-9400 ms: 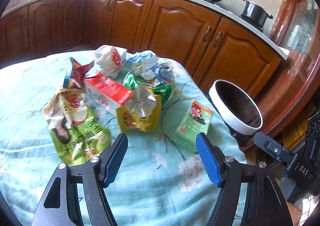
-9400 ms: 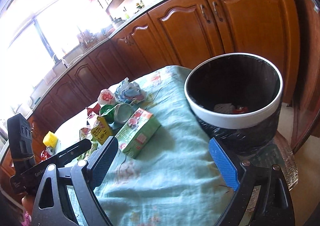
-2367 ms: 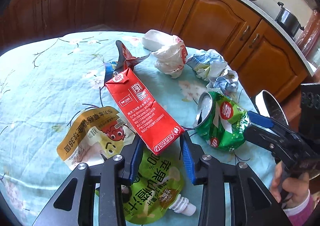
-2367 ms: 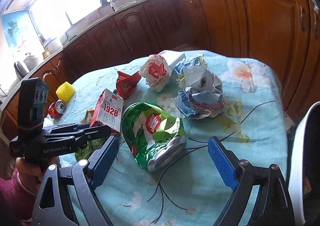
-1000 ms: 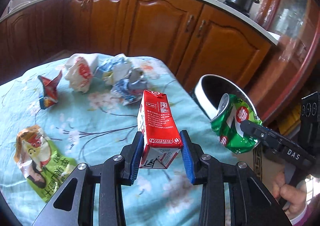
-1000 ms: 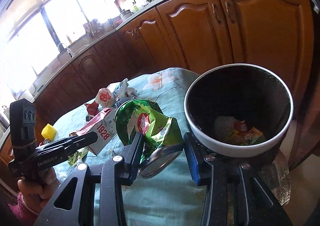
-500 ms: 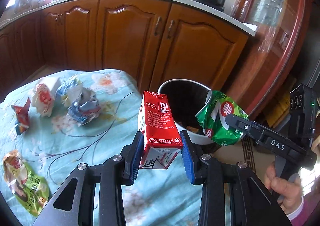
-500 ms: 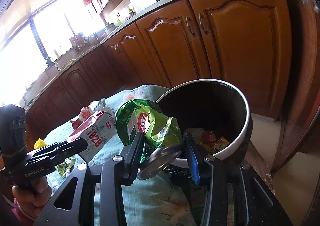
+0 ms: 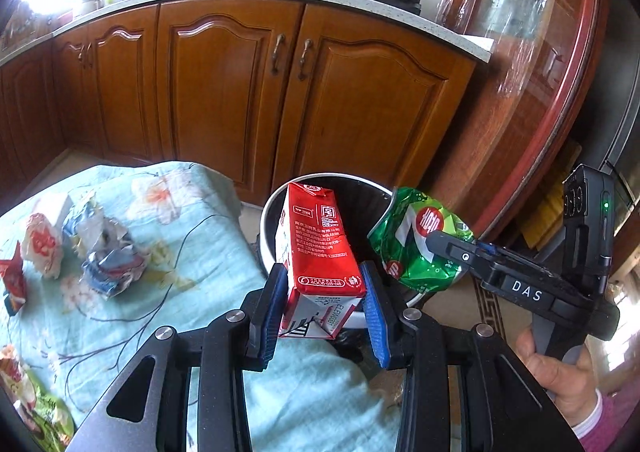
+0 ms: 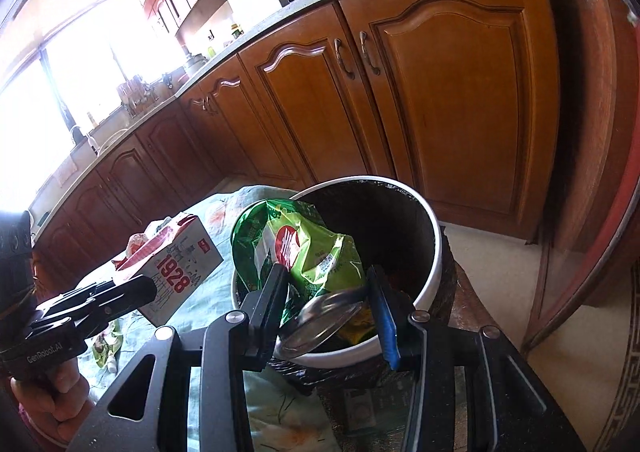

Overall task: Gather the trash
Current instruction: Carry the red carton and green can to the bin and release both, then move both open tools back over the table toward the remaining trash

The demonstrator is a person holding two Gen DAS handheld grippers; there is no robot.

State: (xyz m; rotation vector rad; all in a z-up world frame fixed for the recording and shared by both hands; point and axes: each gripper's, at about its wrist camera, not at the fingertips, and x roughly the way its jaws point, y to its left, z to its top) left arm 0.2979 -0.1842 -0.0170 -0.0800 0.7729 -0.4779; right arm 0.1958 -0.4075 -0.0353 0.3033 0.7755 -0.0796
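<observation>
My left gripper [image 9: 326, 286] is shut on a red and white milk carton [image 9: 320, 240], held upright over the near rim of the white-rimmed trash bin [image 9: 267, 220]. In the right wrist view the same carton [image 10: 176, 272] hangs left of the bin [image 10: 434, 256]. My right gripper [image 10: 330, 294] is shut on a crushed green snack can [image 10: 304, 248], foil end toward me, held above the bin's dark opening. The left wrist view shows that green can [image 9: 420, 240] over the bin's right rim. Wrappers lie at the bin's bottom, mostly hidden.
On the floral blue tablecloth [image 9: 192, 236] lie crumpled blue-white paper [image 9: 108, 256], a white-red wad [image 9: 42, 248], a red wrapper [image 9: 12, 284] and a green pouch [image 9: 36, 412]. Wooden cabinets [image 9: 224, 92] stand behind the bin. A person's hand [image 9: 568, 376] grips the right tool.
Both grippers have carried their loads rightward off the table toward the bin. The carton and the green can now hang over the bin's opening, which fills more of each view.
</observation>
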